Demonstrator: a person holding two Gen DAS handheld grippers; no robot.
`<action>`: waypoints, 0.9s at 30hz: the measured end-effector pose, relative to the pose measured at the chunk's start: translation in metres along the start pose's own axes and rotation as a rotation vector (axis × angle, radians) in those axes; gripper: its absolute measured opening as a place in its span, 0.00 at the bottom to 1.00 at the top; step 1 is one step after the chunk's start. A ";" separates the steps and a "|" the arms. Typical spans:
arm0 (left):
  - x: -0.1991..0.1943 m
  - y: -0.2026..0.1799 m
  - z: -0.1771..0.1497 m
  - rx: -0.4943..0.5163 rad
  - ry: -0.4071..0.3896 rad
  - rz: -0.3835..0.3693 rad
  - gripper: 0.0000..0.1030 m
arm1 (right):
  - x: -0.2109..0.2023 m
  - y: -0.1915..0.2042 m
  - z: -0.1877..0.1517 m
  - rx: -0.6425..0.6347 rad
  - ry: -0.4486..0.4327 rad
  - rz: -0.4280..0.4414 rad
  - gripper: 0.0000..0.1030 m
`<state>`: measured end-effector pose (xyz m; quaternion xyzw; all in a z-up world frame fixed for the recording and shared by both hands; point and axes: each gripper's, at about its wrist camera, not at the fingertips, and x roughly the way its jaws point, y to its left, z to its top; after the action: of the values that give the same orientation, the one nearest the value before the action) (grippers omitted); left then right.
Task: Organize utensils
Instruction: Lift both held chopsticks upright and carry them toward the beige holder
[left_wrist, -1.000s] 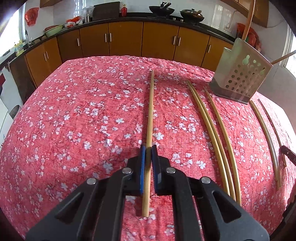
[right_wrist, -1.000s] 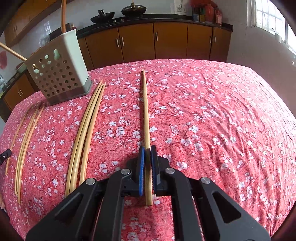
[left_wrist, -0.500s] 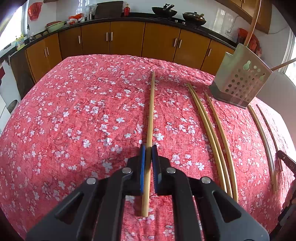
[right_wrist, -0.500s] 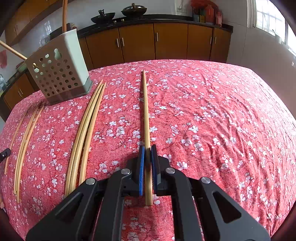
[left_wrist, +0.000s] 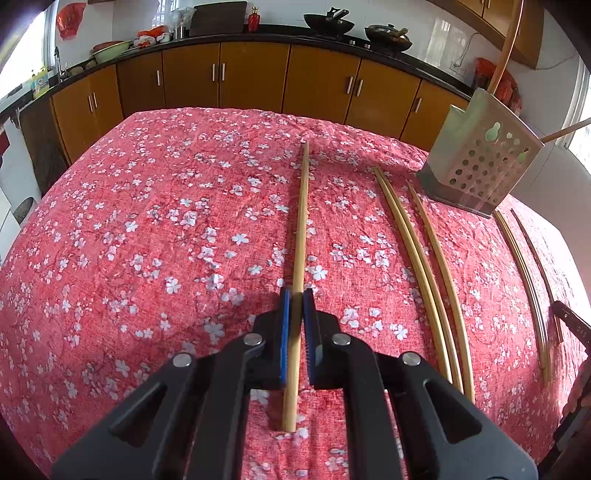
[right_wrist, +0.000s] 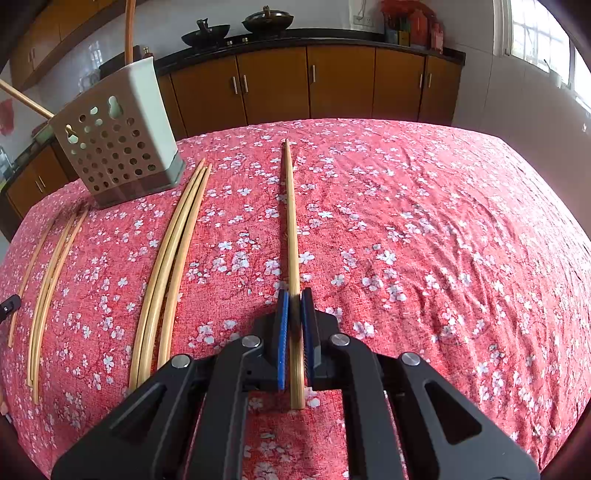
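No text, label or number is legible anywhere.

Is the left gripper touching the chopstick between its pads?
Touching. The left wrist view shows the left gripper shut on the chopstick, blue pads pressed against both its sides.

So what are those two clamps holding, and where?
Each hand-held gripper, left and right, pinches one chopstick near its thick end.
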<state>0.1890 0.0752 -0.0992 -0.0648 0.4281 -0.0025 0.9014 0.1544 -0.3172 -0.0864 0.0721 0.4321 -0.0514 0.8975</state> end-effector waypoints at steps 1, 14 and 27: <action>0.000 0.000 0.000 0.000 0.000 0.000 0.10 | 0.000 0.000 0.000 0.000 0.000 0.000 0.08; 0.000 0.000 0.001 0.001 0.001 -0.001 0.10 | 0.000 0.001 0.000 0.000 0.000 -0.001 0.08; -0.001 -0.004 0.002 0.057 0.008 0.020 0.10 | -0.003 0.000 0.000 0.000 0.001 0.000 0.08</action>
<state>0.1899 0.0711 -0.0965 -0.0347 0.4320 -0.0060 0.9012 0.1524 -0.3174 -0.0844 0.0721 0.4325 -0.0512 0.8973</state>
